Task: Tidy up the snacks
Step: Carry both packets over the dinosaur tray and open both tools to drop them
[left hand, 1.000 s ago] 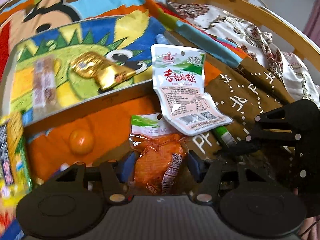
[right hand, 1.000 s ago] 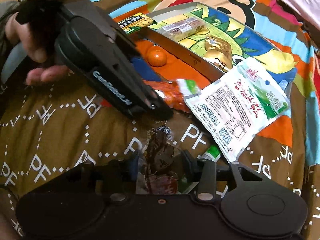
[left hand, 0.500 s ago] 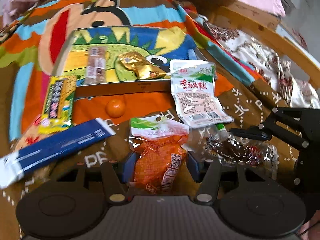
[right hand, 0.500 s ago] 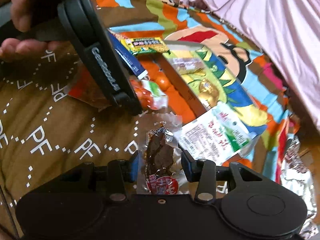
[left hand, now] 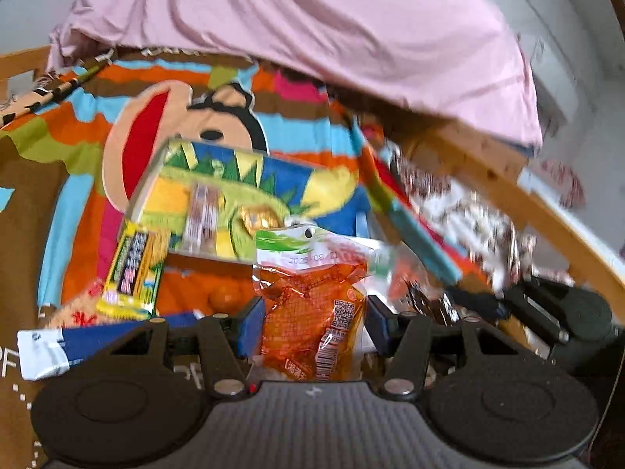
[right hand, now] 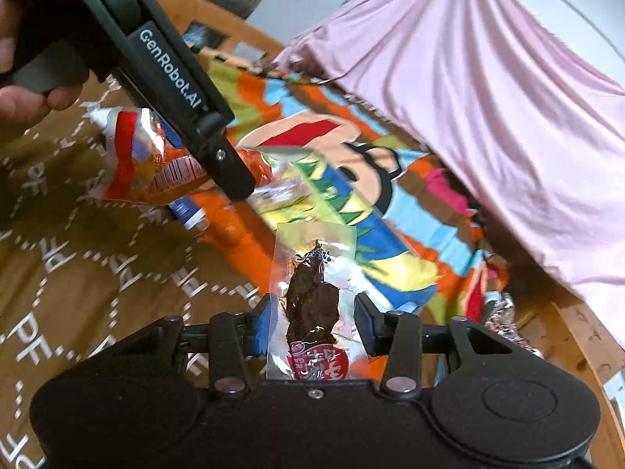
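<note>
My left gripper (left hand: 310,322) is shut on an orange snack packet (left hand: 312,312) with a green-white top, held lifted above the bed. My right gripper (right hand: 312,322) is shut on a clear packet of dark dried meat (right hand: 312,301), also lifted. The left gripper (right hand: 230,172) and its orange packet (right hand: 156,168) show at upper left in the right wrist view. The shallow box with a colourful dinosaur print (left hand: 234,195) lies ahead and holds a wrapped bar (left hand: 201,215) and a gold-foil sweet (left hand: 258,217). The right gripper shows at the right edge of the left wrist view (left hand: 488,306).
A yellow-green packet (left hand: 133,269), a blue-white long packet (left hand: 78,346), and a small orange (left hand: 228,297) lie on the cartoon blanket near the box. A pink sheet (left hand: 351,31) hangs behind. A wooden bed rail (left hand: 527,203) runs on the right.
Both grippers have lifted and tilted upward with their packets; the view now reaches the pink sheet. The white snack packet is mostly hidden behind the orange one.
</note>
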Action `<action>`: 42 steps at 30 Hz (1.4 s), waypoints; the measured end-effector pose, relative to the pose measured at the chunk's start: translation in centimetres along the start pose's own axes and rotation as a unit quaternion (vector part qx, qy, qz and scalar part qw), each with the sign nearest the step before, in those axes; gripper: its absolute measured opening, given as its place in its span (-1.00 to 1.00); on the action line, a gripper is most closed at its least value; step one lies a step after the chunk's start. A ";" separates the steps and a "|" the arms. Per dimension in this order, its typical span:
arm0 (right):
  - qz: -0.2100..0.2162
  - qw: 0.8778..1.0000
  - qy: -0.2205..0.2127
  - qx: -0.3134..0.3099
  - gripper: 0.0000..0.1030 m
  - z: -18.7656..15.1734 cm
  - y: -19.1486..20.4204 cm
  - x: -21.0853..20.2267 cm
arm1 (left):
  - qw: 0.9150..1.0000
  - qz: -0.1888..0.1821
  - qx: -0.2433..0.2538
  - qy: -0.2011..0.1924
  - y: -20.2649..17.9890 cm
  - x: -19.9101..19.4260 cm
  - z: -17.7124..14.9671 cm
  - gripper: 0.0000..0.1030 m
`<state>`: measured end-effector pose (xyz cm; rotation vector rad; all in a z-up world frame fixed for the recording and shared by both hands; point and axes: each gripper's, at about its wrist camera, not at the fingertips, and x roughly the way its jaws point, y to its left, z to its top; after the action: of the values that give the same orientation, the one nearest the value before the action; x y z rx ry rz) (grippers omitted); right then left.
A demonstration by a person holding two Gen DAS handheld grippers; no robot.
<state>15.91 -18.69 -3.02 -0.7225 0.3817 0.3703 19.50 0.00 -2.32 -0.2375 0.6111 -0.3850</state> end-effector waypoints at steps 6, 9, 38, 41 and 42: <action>-0.047 0.998 -0.029 0.015 -0.12 0.8 -1.0 0.7 | 0.998 0.022 -0.030 -0.055 1.0 1.0 2.3 0.16; -0.070 0.996 -0.038 0.034 -0.12 1.0 -2.4 1.8 | 0.996 0.038 -0.031 -0.078 1.3 1.9 3.7 0.16; -0.092 0.982 0.003 0.164 -0.12 2.2 -9.6 19.8 | 0.992 0.095 -0.008 -0.087 6.0 15.1 8.1 0.16; -0.087 0.982 0.025 0.166 -0.12 1.9 -9.5 21.2 | 0.993 0.088 -0.012 -0.076 6.3 16.0 8.1 0.16; -0.084 0.981 0.035 0.169 -0.12 1.8 -9.5 21.7 | 0.993 0.089 -0.011 -0.071 6.3 16.4 7.9 0.16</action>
<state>39.40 -19.80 -6.39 -0.4318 0.4336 0.1152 38.33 -0.33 -6.46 -0.2286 0.4926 -0.1880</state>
